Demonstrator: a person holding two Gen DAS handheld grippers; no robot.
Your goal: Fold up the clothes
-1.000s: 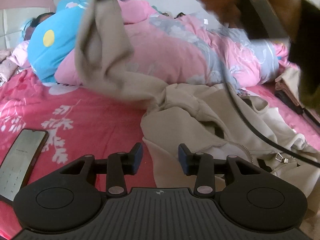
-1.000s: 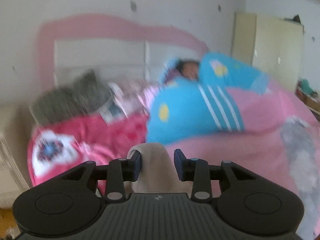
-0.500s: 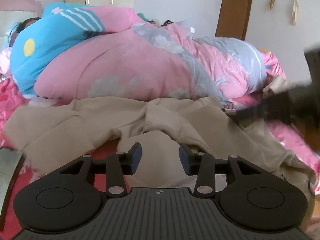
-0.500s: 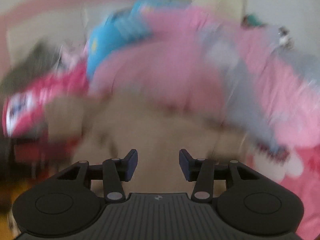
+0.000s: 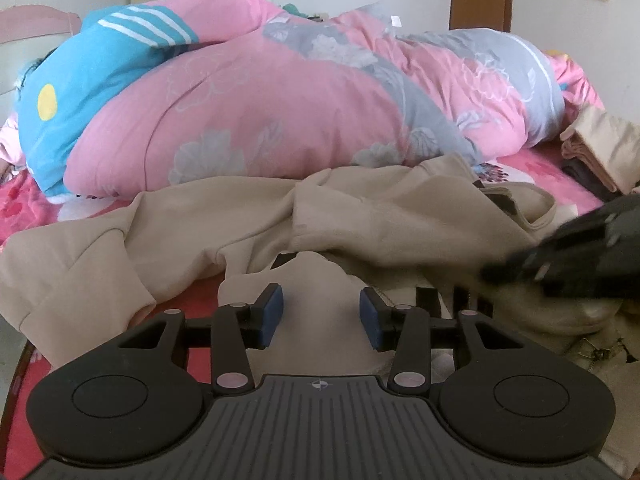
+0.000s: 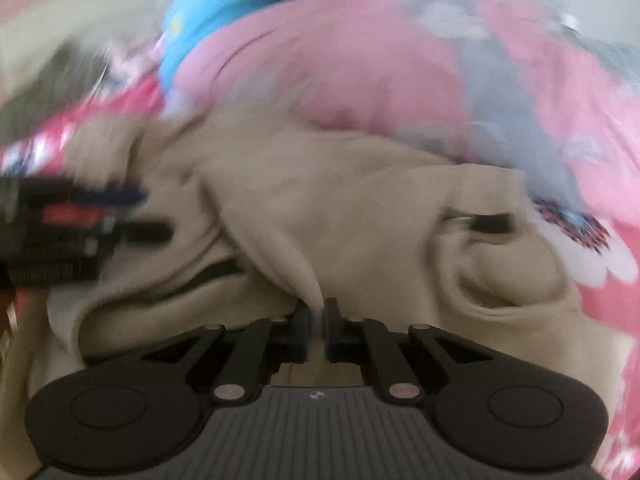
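Observation:
A beige sweatshirt (image 5: 360, 216) lies crumpled and spread across the red bed cover, one sleeve reaching far left. My left gripper (image 5: 321, 314) hovers low over its near edge, open, with only cloth beneath the blue pads. In the blurred right wrist view the same beige sweatshirt (image 6: 340, 208) fills the middle. My right gripper (image 6: 316, 320) is shut on a fold of it, which rises in a peak from between the fingers. The right gripper (image 5: 576, 256) shows as a dark blur at the right of the left wrist view; the left gripper (image 6: 72, 220) blurs at the left of the right one.
A big pink and grey floral duvet (image 5: 320, 100) lies rolled behind the sweatshirt, with a blue striped and yellow-dotted cover (image 5: 100, 72) at its left end. Folded beige and dark clothes (image 5: 596, 156) are stacked at the far right. The red bed cover (image 5: 24, 204) shows at left.
The right gripper, open half a second ago, has shut on a fold of the sweatshirt. The sleeve lifted a second ago now lies flat at left. The left gripper stays open, slightly lower.

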